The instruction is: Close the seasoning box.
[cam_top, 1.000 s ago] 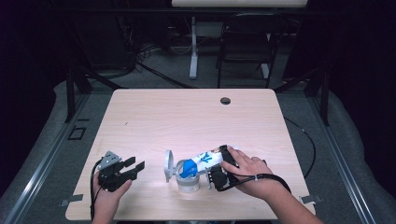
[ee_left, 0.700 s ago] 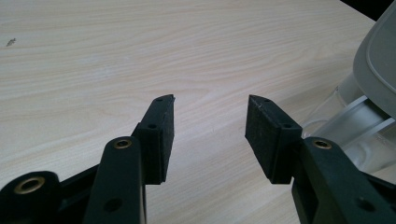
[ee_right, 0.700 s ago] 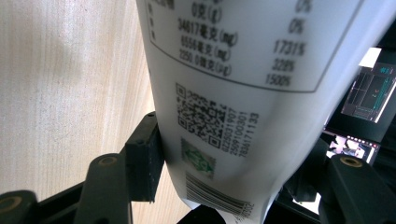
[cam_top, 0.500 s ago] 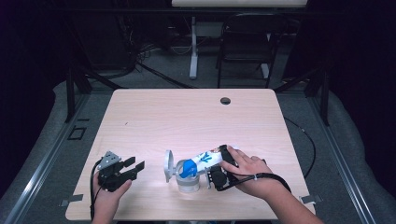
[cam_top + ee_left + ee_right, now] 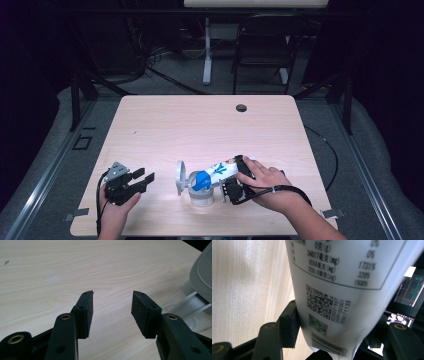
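A white printed container [image 5: 219,170] with a blue end [image 5: 201,180] lies tilted, its blue end over a clear jar [image 5: 201,196] near the table's front edge. The jar's grey lid [image 5: 180,177] stands flipped up on its left side. My right gripper [image 5: 234,175] is shut on the container's rear part. In the right gripper view the label with a QR code [image 5: 332,277] sits between the jaws, and the left pad [image 5: 289,325] presses its side. My left gripper [image 5: 145,178] rests left of the jar, open and empty [image 5: 112,305], with the jar [image 5: 190,307] at its right.
The light wooden table [image 5: 210,125] has a round cable hole [image 5: 241,107] near its far edge. A chair and desk legs stand in the dark beyond the table. A black cable [image 5: 285,189] trails from the right gripper over the hand.
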The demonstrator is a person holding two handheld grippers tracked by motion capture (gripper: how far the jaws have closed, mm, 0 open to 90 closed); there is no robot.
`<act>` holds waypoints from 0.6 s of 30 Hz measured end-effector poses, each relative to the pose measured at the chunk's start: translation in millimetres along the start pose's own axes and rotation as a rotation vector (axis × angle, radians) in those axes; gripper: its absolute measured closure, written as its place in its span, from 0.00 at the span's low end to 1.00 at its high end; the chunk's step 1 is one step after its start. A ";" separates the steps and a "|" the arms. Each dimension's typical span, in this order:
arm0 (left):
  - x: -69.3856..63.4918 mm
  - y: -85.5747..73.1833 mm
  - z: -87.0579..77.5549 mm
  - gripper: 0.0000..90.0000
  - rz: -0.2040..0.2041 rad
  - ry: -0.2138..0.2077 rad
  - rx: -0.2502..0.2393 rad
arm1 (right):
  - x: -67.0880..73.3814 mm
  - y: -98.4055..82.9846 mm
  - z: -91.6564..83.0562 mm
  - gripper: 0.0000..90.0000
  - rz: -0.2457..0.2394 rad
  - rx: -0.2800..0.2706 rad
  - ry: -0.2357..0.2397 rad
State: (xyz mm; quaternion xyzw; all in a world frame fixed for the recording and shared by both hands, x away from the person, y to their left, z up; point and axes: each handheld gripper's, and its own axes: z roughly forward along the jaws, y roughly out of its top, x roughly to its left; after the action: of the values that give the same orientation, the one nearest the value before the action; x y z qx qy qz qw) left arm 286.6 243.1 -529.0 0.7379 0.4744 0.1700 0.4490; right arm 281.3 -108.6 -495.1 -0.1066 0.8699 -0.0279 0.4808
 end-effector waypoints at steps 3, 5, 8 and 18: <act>0.0 -0.1 0.1 0.58 -0.001 0.000 0.001 | 0.0 0.2 0.0 0.45 -0.002 0.001 -0.001; 0.0 -0.1 0.1 0.58 -0.001 0.000 0.001 | 0.0 0.2 -0.2 0.45 -0.002 0.003 -0.002; 0.1 -0.2 0.2 0.58 -0.001 0.000 0.002 | -0.1 0.3 -0.2 0.45 -0.004 0.004 -0.002; 0.4 -0.5 0.5 0.58 -0.002 0.001 0.003 | -0.3 0.6 0.2 0.45 -0.007 0.004 -0.002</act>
State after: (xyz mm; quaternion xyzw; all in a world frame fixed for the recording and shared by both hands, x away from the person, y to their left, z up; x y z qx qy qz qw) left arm 286.8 243.3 -529.7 0.7380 0.4755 0.1692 0.4479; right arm 281.5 -108.0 -495.1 -0.1089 0.8689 -0.0313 0.4818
